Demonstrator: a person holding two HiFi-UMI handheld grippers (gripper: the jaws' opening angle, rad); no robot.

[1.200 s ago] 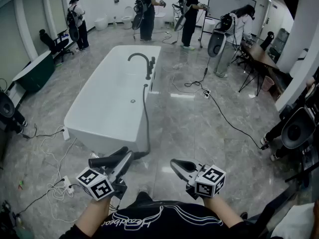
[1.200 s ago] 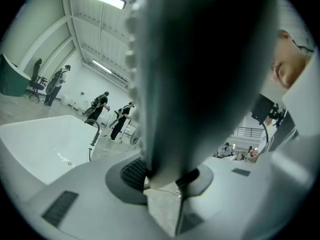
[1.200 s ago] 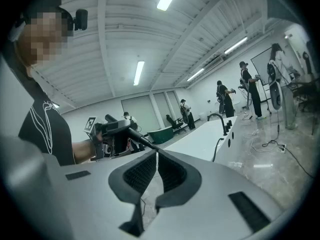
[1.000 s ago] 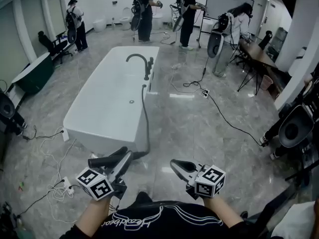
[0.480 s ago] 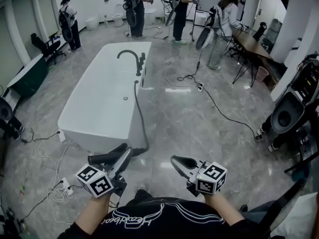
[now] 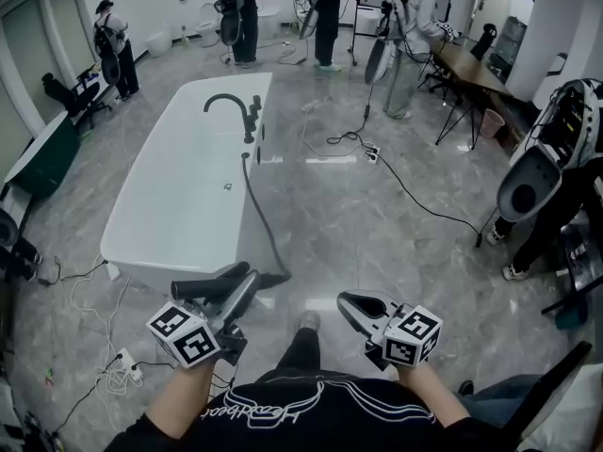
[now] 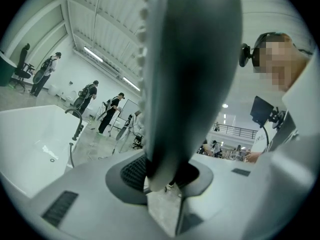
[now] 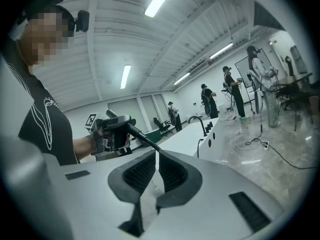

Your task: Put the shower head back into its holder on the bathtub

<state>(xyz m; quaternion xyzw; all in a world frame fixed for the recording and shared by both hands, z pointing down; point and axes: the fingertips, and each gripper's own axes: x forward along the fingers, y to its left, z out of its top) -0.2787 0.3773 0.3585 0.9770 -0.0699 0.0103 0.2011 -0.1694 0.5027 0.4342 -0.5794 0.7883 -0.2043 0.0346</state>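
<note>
The black shower head [image 6: 203,288] lies level in my left gripper [image 6: 237,295], which is shut on its handle. In the left gripper view the shower head [image 7: 190,74] fills the middle as a dark blur. Its black hose [image 6: 268,234] drops to the floor and climbs to the rim of the white bathtub [image 6: 141,243]. A black faucet [image 6: 229,104] with black fittings beside it stands at the tub's far end. My right gripper [image 6: 347,301] is shut and empty, low at the right. From the right gripper view, the left gripper [image 8: 112,131] shows with the shower head, in front of the bathtub [image 8: 192,134].
Cables and a power strip [image 6: 127,361] lie on the floor left of me. Another cable [image 6: 415,196] crosses the marble floor to the right of the tub. Several people [image 6: 325,8] work at the far end of the room. A stand with equipment [image 6: 542,172] is at the right.
The view has shifted as the person walks. The tub has slid left in the head view, and a foot now shows between the grippers. Both grippers hold their pose.
</note>
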